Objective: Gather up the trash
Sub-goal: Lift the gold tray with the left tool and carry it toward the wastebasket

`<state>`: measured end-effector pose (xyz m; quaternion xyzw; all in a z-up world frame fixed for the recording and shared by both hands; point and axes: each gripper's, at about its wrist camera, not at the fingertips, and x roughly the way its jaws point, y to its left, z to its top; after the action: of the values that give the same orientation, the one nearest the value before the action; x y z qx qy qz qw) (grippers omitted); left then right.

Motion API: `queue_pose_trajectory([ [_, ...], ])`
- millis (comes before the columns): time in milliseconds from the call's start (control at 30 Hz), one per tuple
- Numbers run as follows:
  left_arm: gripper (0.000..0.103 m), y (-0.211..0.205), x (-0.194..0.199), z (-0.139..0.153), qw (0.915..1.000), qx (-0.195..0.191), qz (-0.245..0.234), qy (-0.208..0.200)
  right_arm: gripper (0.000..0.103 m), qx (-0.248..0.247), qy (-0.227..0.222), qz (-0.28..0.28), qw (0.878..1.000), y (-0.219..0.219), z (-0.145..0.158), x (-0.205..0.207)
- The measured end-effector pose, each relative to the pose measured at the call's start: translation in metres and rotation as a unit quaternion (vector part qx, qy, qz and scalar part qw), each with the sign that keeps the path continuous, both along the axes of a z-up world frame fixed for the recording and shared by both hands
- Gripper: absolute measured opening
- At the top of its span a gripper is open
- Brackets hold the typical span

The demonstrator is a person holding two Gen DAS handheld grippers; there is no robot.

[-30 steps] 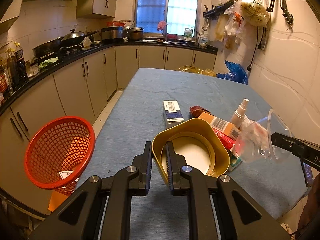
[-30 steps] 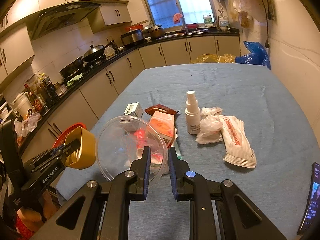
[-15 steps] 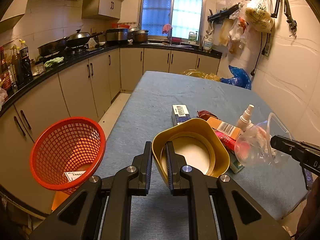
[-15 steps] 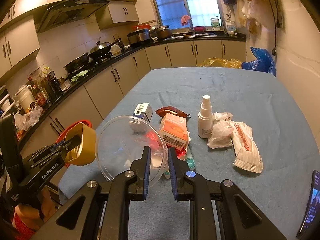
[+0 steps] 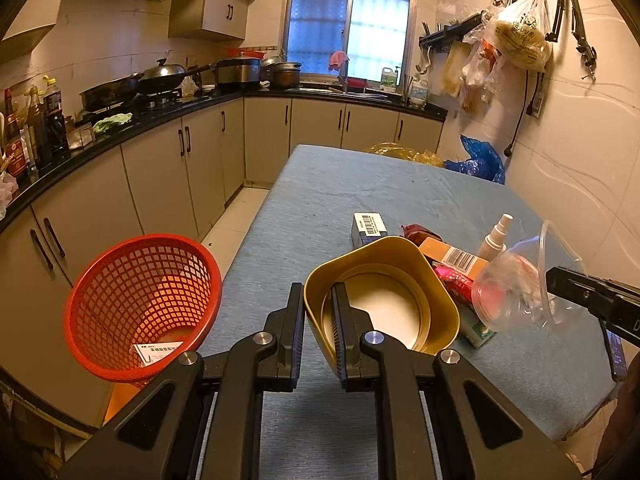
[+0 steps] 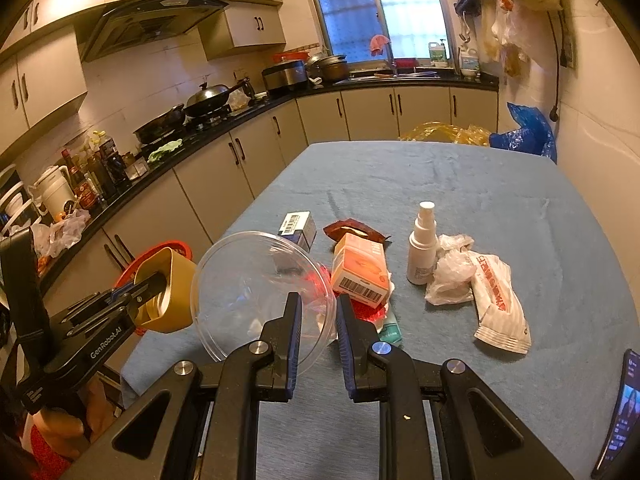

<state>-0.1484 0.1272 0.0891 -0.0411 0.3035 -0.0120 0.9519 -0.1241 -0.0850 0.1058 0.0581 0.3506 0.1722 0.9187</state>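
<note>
in the left wrist view our left gripper (image 5: pixel 317 322) fills the lower centre of the frame, its jaws pinching the near wall of a gold container (image 5: pixel 382 300), one finger outside it and one inside. the container is tipped with its open mouth toward the camera. at the lower left of that frame sits a red mesh basket (image 5: pixel 140 304), off the table's edge, with a white card (image 5: pixel 156 354) lying in its bottom.

at the right edge of the same frame our right gripper (image 5: pixel 560 280) reaches in and holds a clear plastic bowl (image 5: pixel 520 284) by its rim. in the right wrist view that gripper (image 6: pixel 318 320) sits at the lower centre, jaws narrowed onto the bowl's thin rim, the bowl (image 6: pixel 260 292) tilted up to the left of centre. the left gripper (image 6: pixel 148 284) and gold container (image 6: pixel 168 292) show at the lower left there.

the rest of the trash lies on the blue table (image 6: pixel 460 184) in the middle of the right wrist frame: an orange box (image 6: pixel 360 270) with a barcode, a blue and white box (image 6: pixel 298 228) behind the bowl, a brown wrapper (image 6: pixel 352 230), a white spray bottle (image 6: pixel 422 244) standing upright, crumpled clear plastic (image 6: pixel 450 276) just beside it, and a white packet (image 6: pixel 500 304) with red lettering to the right. a phone (image 6: pixel 620 412) lies at the lower right edge.
</note>
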Motion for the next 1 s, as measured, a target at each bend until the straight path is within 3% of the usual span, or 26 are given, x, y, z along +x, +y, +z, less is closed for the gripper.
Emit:
queue_pose_trajectory([
  [1000,0.013,0.034,-0.004,0.002,0.9992,-0.009,0.039,-0.005,0.019,0.001,0.007,0.037,0.999,0.033,0.005,0.016],
])
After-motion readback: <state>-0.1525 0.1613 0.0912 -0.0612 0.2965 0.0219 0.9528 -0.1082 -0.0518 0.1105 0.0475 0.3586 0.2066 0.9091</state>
